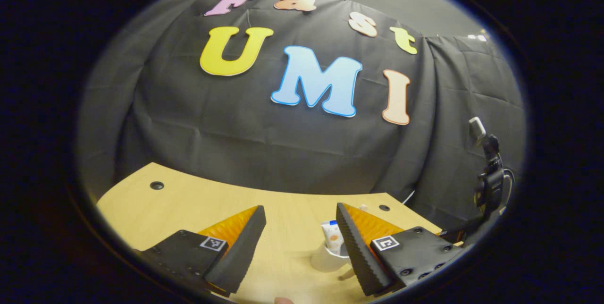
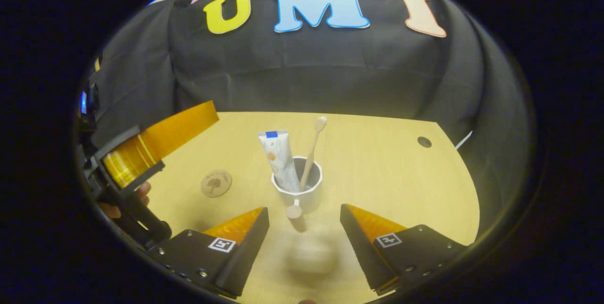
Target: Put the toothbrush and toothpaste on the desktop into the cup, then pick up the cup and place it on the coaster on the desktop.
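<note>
A white cup [image 2: 302,196] stands mid-table in the right gripper view, its handle toward me. A toothpaste tube [image 2: 278,155] and a wooden toothbrush [image 2: 312,149] stand upright inside it. A round wooden coaster [image 2: 216,183] lies flat to the cup's left. My right gripper [image 2: 304,219] is open just in front of the cup, touching nothing. My left gripper [image 2: 200,116], held by a hand [image 2: 123,202], hovers at the left above the coaster's side. In the left gripper view my left gripper [image 1: 300,229] is open; the cup [image 1: 325,260] and the toothpaste tube [image 1: 332,237] sit partly behind its right finger.
The light wooden table [image 2: 387,172] has a cable hole [image 2: 424,142] at its far right, and a cable hole [image 1: 156,185] at its far left in the left gripper view. A black stand with a device [image 1: 490,176] rises beyond the table's right edge.
</note>
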A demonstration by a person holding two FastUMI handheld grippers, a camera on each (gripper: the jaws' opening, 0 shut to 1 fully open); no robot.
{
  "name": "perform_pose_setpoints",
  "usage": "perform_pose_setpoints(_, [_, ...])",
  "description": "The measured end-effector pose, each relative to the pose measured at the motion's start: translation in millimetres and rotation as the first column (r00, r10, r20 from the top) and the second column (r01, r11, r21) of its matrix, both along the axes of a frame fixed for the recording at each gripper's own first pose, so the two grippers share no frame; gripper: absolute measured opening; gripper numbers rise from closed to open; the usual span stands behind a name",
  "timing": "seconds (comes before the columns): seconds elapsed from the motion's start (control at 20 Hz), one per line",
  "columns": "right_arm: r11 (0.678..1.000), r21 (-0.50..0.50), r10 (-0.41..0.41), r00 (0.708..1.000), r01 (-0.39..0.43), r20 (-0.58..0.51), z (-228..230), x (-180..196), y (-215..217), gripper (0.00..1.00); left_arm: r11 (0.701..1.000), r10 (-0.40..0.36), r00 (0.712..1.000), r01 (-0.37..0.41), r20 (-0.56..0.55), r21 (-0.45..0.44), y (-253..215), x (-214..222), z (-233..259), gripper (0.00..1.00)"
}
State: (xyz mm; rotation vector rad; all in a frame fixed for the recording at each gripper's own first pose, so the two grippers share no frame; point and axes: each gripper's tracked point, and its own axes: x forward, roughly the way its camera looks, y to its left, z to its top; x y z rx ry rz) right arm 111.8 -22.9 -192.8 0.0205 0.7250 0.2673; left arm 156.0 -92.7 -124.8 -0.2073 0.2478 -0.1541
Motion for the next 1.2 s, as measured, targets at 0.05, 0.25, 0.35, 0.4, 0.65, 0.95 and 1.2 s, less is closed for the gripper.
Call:
perform_pose_setpoints(0.05, [1.000, -0.017, 0.012, 1.000, -0.012, -0.015, -2, 4, 4, 0.92, 1.000, 0.007, 1.000, -0.006, -0.020, 0.003, 6, -4, -3, 0.92])
perform_pose_setpoints(0.25, [0.996, -0.072, 0.048, 0.996, -0.053, -0.071, -14, 12, 14, 0.92, 0.999, 0.031, 0.997, -0.031, -0.066, 0.008, 23, -16, -6, 0.96])
perform_pose_setpoints(0.35, [0.994, -0.094, 0.047, 0.993, -0.058, -0.107, -21, 15, 15, 0.92, 0.999, 0.044, 0.996, -0.044, -0.076, 0.012, 31, -21, -6, 0.99])
perform_pose_setpoints(0.4, [0.993, -0.103, 0.046, 0.990, -0.060, -0.131, -24, 17, 15, 0.92, 0.999, 0.048, 0.996, -0.047, -0.080, 0.013, 34, -24, -6, 0.99])
perform_pose_setpoints(0.65, [0.988, -0.138, 0.040, 0.970, -0.075, -0.242, -43, 20, 17, 0.92, 0.999, 0.049, 0.993, -0.048, -0.106, 0.007, 40, -35, -7, 0.96])
perform_pose_setpoints(0.95, [0.981, -0.172, 0.029, 0.941, -0.092, -0.337, -64, 30, 18, 0.91, 0.999, 0.047, 0.989, -0.049, -0.143, -0.010, 47, -49, -15, 0.96])
perform_pose_setpoints(1.2, [0.976, -0.192, 0.020, 0.913, -0.107, -0.407, -81, 35, 21, 0.90, 0.997, 0.068, 0.979, -0.074, -0.190, -0.026, 60, -63, -31, 0.96])
